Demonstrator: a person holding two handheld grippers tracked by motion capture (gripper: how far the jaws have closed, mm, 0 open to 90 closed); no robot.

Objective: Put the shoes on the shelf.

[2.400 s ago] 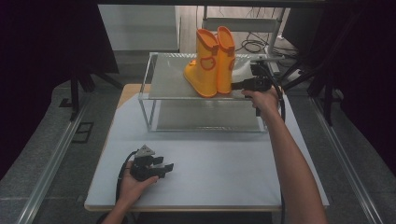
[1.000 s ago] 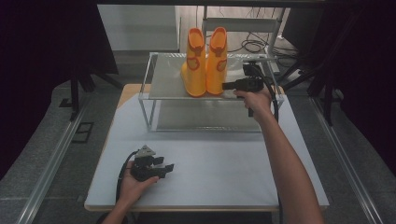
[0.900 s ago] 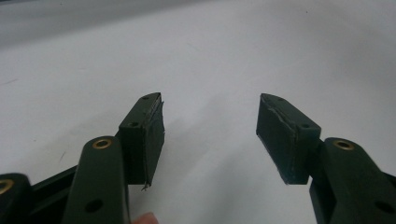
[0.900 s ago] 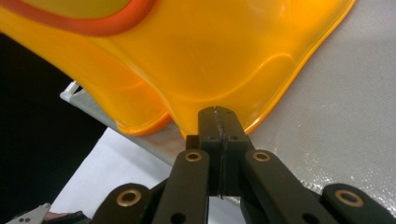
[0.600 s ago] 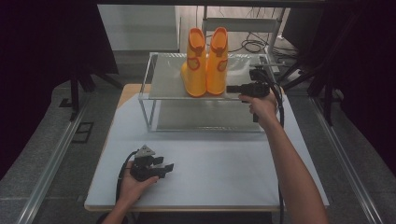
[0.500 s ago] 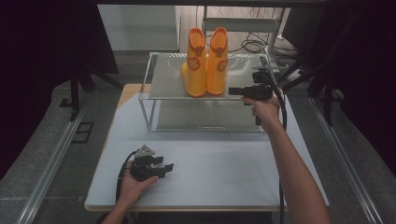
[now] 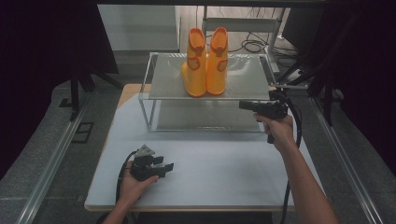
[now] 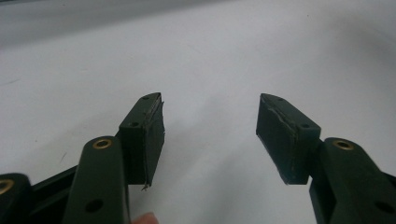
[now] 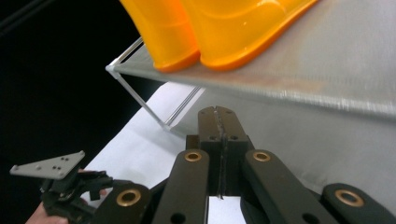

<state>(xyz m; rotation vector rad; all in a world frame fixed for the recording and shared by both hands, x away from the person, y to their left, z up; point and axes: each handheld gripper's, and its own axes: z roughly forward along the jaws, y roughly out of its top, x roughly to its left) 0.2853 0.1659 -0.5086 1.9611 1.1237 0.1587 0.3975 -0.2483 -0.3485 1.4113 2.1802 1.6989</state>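
A matte white table stands among dark curtains. Near left, the left claw rests on it, flat jaws spread wide, empty. Far centre, glossy orange rubber boots stand upright on a brushed-metal shelf. Right, the right claw hovers pressed closed, empty.

Rubber boots: bright orange-yellow, darker orange-red trim at the cuffs and a round side patch. Shelf rack: silver-grey top, pale metal frame. Table: plain white. Both grippers, left and right: black; left one carries a grey plate.
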